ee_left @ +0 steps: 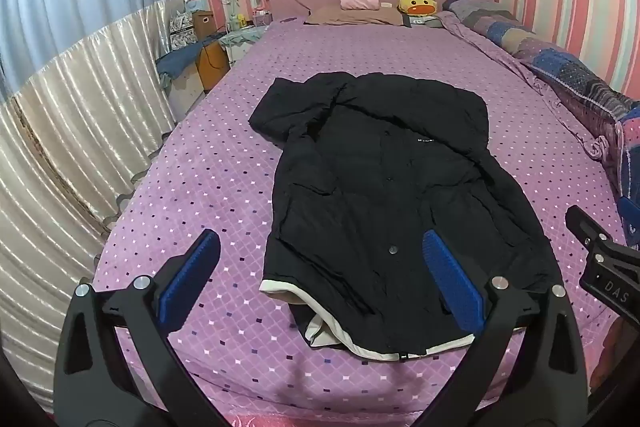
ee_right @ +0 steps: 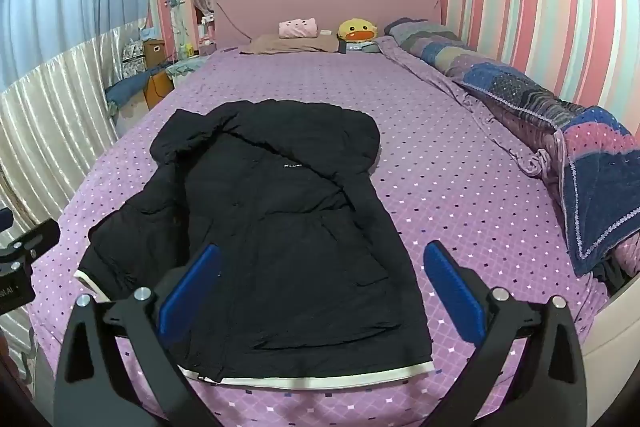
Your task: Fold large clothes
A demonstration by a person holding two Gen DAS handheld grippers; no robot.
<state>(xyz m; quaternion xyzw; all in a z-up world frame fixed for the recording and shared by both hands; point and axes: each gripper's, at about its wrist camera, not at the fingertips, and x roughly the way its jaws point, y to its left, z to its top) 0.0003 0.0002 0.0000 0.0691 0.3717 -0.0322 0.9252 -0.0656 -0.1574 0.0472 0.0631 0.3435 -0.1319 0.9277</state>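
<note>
A large black padded coat (ee_left: pixel 384 195) with a white hem lies spread front-up on the purple dotted bed (ee_left: pixel 208 163), hem toward me, sleeves folded across the chest. It also shows in the right wrist view (ee_right: pixel 272 227). My left gripper (ee_left: pixel 320 251) is open and empty above the coat's lower left part. My right gripper (ee_right: pixel 322 259) is open and empty above the coat's lower right part. The right gripper's body shows at the right edge of the left wrist view (ee_left: pixel 604 259).
A rolled patchwork quilt (ee_right: pixel 540 107) lies along the bed's right side by the striped wall. Pillows, a pink plush (ee_right: pixel 298 28) and a yellow duck plush (ee_right: pixel 357 30) sit at the headboard. Curtains (ee_left: pixel 80 115) and bedside clutter (ee_left: pixel 200 55) are on the left.
</note>
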